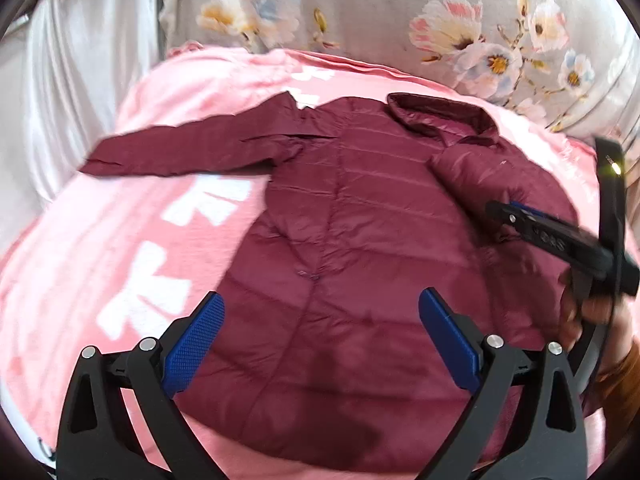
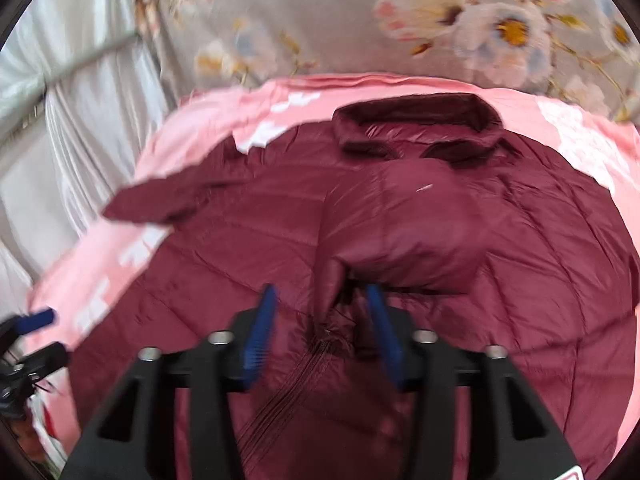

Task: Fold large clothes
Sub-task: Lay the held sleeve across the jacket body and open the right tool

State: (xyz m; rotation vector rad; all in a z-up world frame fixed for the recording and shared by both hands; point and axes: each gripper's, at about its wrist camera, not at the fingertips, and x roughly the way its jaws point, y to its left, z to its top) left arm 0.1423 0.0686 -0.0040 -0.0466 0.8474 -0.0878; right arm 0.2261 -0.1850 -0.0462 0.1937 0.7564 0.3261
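Pink blanket (image 1: pixel 80 248) covers the bed, floral duvet (image 1: pixel 400 20) bunched behind it, white curtain (image 1: pixel 60 100) off to one side. On the blanket lies the maroon puffer coat (image 1: pixel 340 240), front up, collar (image 2: pixel 416 120) at the far end, zip running down the middle twd the cameras. One sleeve (image 1: pixel 180 152) lies stretched out flat over the blanket; the other sleeve (image 2: pixel 400 232) is folded in across the chest, cuff end sitting between the right gripper (image 2: pixel 322 332) pads.

Right gripper: jaws roughly half open, pads either side of the cuff but not pinching it, so nothing gripped as far as I can tell. Left gripper (image 1: pixel 320 340): jaws spread wide, nothing between them, hovering over the lower body of the coat.

Risks from here (judgement only): puffy slick fabric tends to spring back, so the folded sleeve may slide off the chest. A pad could snag the cuff when the right gripper pulls away and drag the fold open. The stretched sleeve, not yet folded, may shift the coat body if tugged w/o an anchor.
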